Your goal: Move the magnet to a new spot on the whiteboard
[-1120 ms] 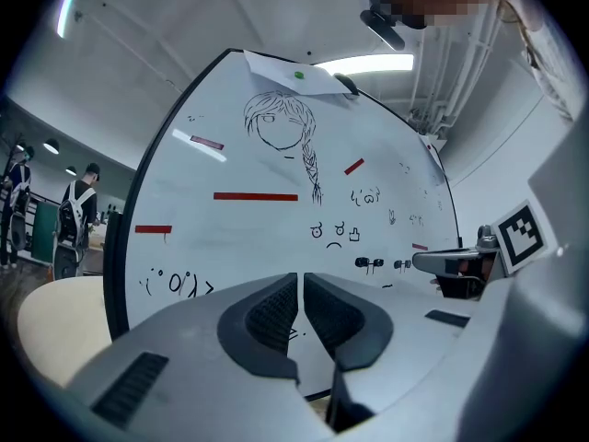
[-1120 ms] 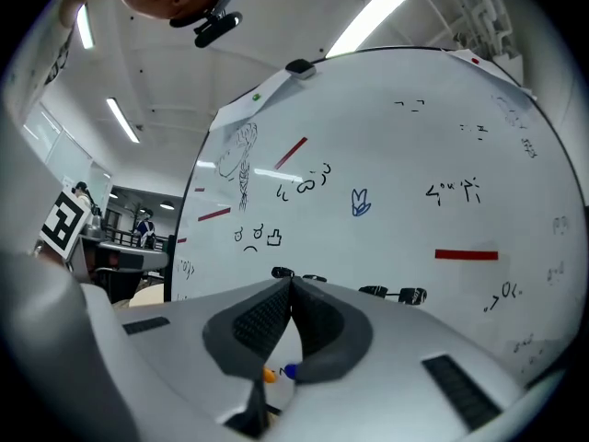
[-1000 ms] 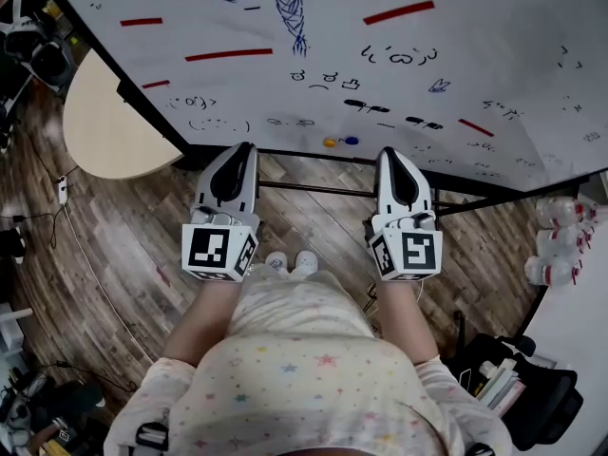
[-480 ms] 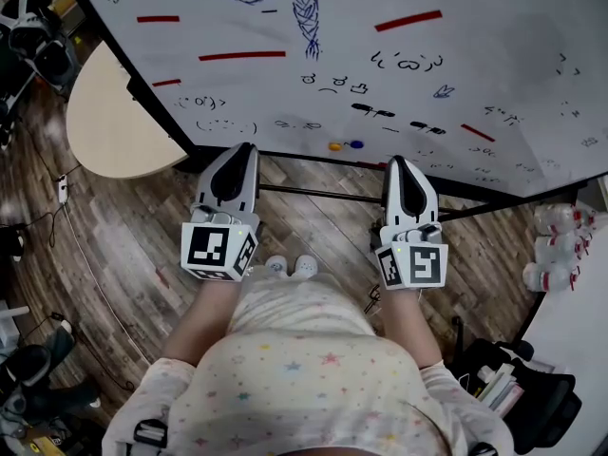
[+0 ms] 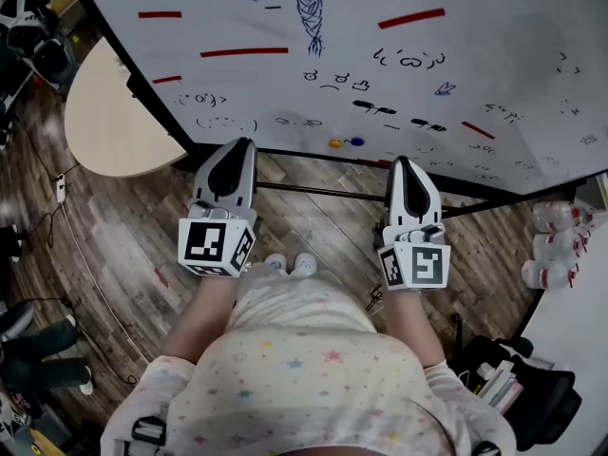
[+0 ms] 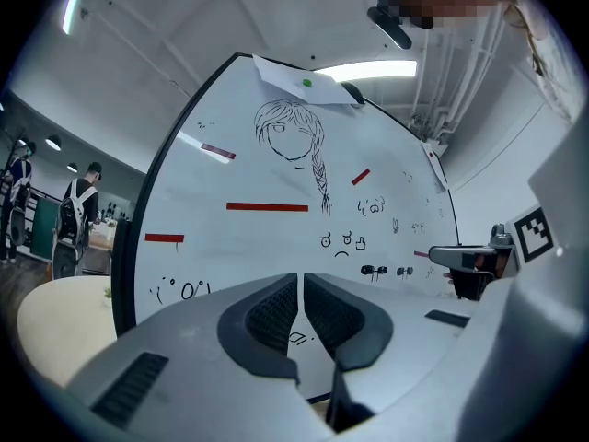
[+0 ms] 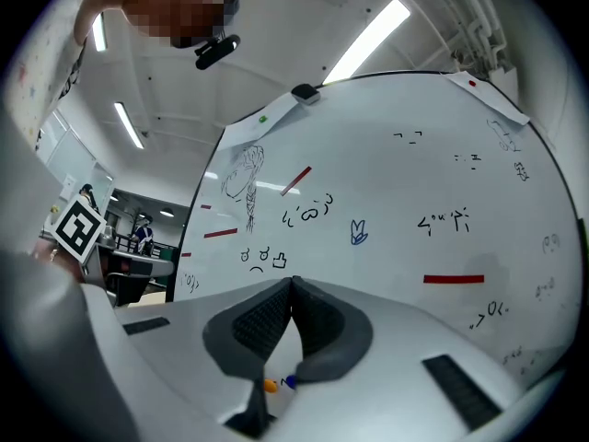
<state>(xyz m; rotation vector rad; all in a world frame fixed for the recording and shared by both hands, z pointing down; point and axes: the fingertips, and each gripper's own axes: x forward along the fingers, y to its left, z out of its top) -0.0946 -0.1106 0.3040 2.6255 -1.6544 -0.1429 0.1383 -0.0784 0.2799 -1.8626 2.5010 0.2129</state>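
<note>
The whiteboard (image 5: 513, 74) stands in front of me, covered in doodles. It carries several red bar magnets, among them a long one (image 5: 243, 52) (image 6: 267, 207) and a short one (image 5: 477, 130) (image 7: 454, 279). A small yellow round magnet (image 5: 332, 143) (image 7: 270, 386) and a blue one (image 5: 355, 142) (image 7: 289, 381) sit near the board's bottom edge. My left gripper (image 5: 237, 146) (image 6: 301, 279) is shut and empty, pointing level at the board's lower part. My right gripper (image 5: 399, 163) (image 7: 293, 282) is likewise shut and empty, just short of the board and right of the round magnets.
A beige round table (image 5: 114, 122) stands at the left beside the board. The board's stand bar (image 5: 313, 190) runs over the wooden floor under the grippers. Bottles (image 5: 556, 245) and a black bag (image 5: 522, 388) are at the right. People (image 6: 78, 215) stand far off left.
The right gripper has edged slightly right and back toward me in the head view. The left gripper has stayed put. Both remain shut.
</note>
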